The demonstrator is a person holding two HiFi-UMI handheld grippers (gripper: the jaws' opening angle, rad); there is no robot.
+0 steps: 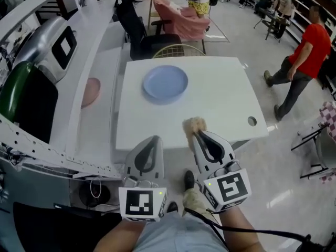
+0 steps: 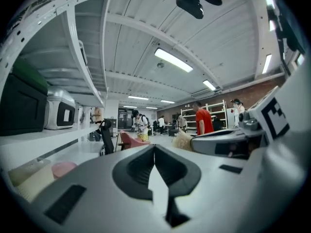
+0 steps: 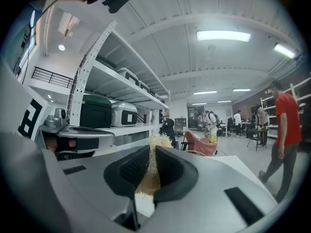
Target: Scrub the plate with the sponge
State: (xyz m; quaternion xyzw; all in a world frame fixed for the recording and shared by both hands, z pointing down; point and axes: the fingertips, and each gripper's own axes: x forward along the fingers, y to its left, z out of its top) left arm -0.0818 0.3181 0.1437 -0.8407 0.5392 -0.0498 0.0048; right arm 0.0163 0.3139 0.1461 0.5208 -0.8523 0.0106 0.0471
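Over the table (image 1: 226, 101) edge, right claw (image 1: 197, 133) clamps the sponge (image 1: 194, 123) — left claw (image 1: 151, 139) together, empty.

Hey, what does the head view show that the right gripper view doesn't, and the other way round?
Only the head view shows the round pale blue plate, lying on the white table well apart from the sponge. Only the right gripper view shows the ceiling strip lights and a close look at the jaws pinching fibres. Both show the right gripper holding the straw-coloured fibrous sponge, and a person in a red shirt.
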